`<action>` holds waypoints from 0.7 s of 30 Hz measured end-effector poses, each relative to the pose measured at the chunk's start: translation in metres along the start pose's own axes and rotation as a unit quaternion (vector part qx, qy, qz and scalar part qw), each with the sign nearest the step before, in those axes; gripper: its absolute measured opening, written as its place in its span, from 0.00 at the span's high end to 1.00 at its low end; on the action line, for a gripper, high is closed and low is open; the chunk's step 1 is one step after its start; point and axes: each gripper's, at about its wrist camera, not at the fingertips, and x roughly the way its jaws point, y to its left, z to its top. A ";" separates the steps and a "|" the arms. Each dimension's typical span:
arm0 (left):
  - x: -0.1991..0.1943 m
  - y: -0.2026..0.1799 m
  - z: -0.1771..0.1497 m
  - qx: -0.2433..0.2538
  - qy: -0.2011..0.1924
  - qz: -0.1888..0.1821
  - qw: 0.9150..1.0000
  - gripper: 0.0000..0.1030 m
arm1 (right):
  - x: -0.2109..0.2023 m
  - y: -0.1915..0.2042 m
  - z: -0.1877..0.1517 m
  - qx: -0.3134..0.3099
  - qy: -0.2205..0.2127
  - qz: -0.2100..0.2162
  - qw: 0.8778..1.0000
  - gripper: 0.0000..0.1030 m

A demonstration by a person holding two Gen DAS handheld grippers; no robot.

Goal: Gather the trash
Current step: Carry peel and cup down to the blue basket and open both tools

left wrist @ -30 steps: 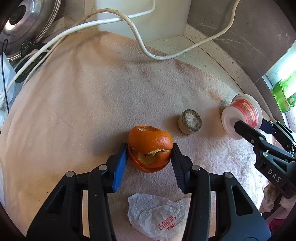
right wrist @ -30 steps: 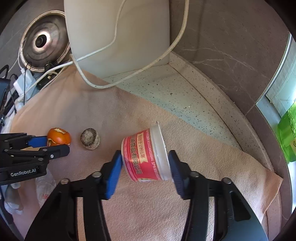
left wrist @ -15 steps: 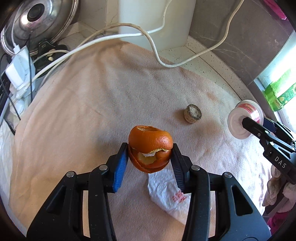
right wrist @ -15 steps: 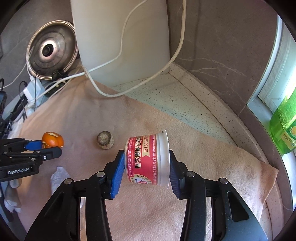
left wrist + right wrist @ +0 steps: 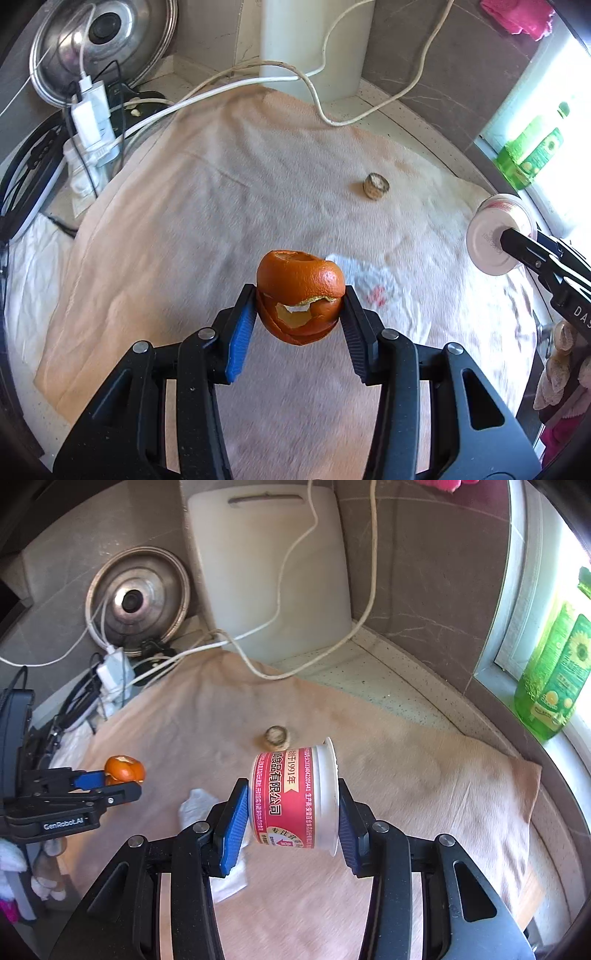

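Your left tongs (image 5: 300, 308) squeeze the orange peel (image 5: 300, 300), held up above the pink towel (image 5: 207, 206). Your right tongs (image 5: 291, 812) squeeze the red cup (image 5: 293, 799) lying sideways. Both are picked up, so I think carrying comes next. No bin shows. A crumpled wrapper (image 5: 365, 288) at 1 o'clock and a small brown lump (image 5: 376, 186) farther out remain on the worktop.
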 end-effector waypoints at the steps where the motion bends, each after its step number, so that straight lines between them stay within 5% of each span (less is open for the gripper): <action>1: -0.006 0.004 -0.006 0.002 0.000 -0.003 1.000 0.56 | -0.006 0.007 -0.006 0.002 -0.002 -0.001 1.000 0.59; 21: -0.084 0.064 -0.135 0.050 0.016 -0.017 0.998 0.56 | -0.082 0.125 -0.113 0.046 0.000 0.025 0.999 0.59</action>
